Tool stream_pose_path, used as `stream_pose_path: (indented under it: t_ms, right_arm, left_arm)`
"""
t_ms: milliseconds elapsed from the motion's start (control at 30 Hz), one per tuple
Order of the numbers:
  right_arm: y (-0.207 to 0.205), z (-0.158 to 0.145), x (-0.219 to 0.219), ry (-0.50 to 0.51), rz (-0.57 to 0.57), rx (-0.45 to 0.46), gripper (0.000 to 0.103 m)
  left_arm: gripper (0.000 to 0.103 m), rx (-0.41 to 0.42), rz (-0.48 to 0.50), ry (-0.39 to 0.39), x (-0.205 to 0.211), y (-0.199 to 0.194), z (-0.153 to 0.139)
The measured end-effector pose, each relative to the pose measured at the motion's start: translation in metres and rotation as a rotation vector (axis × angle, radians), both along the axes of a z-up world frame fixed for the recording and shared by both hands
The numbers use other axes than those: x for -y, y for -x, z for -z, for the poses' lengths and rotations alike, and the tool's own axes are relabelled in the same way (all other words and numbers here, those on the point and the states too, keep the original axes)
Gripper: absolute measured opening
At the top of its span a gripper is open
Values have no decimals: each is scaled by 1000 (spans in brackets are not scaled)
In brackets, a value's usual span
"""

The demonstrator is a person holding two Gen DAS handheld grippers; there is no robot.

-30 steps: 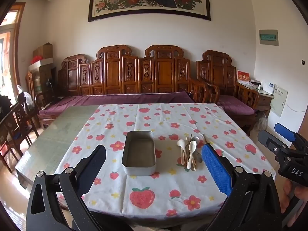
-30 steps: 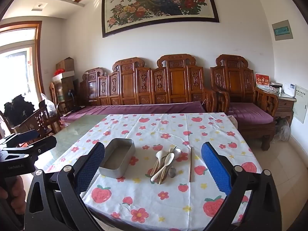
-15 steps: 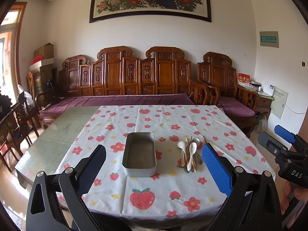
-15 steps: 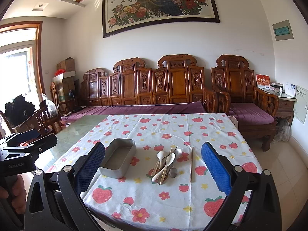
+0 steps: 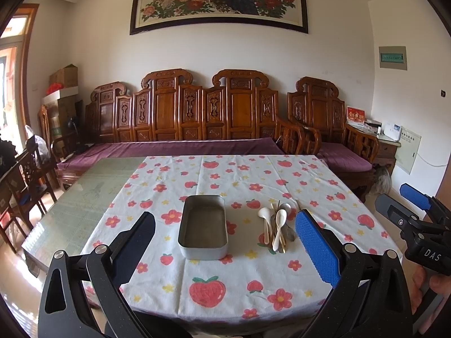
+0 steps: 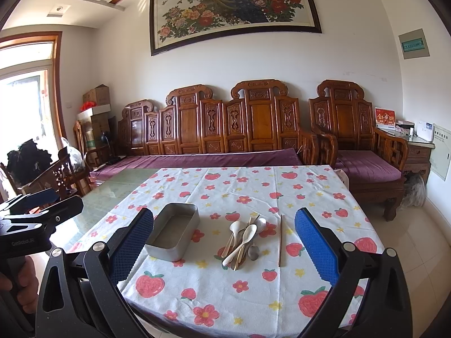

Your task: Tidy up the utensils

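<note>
An empty grey metal tin [image 5: 203, 228] [image 6: 172, 231] sits on the strawberry-print tablecloth [image 5: 225, 276] [image 6: 225, 290]. To its right lies a pile of utensils [image 5: 276, 228] [image 6: 242, 242]: white spoons, a metal spoon and wooden chopsticks. One chopstick [image 6: 280, 239] lies apart on the right. My left gripper [image 5: 225, 250] is open and empty, hovering before the table's near edge. My right gripper [image 6: 224, 250] is open and empty too, right of the left one. Each gripper shows in the other's view, the right one [image 5: 406, 205] and the left one [image 6: 50, 200].
A carved wooden sofa [image 5: 203, 118] with purple cushions stands behind the table. The table's left part is bare glass [image 5: 84, 197]. Wooden chairs [image 5: 25, 180] stand at the left, and a side cabinet [image 6: 414, 152] at the right.
Both views have shifted only slightly, with the table sitting a little lower in frame. The tin and utensils have not moved. Both grippers stay open.
</note>
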State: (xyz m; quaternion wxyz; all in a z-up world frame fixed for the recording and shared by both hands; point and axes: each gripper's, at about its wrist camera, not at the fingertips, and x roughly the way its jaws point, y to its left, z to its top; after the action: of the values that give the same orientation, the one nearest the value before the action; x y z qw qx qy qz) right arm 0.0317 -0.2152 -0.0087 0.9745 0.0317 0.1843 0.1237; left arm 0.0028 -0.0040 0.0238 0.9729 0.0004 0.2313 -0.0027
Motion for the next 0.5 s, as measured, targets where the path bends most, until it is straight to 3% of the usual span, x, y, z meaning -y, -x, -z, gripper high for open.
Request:
stream_pose_path:
  t_ms: [500]
  right_arm:
    - [5,-5,-3,-2,-1,6,100]
  left_arm:
    - [96,13,7,2,5,4,-7]
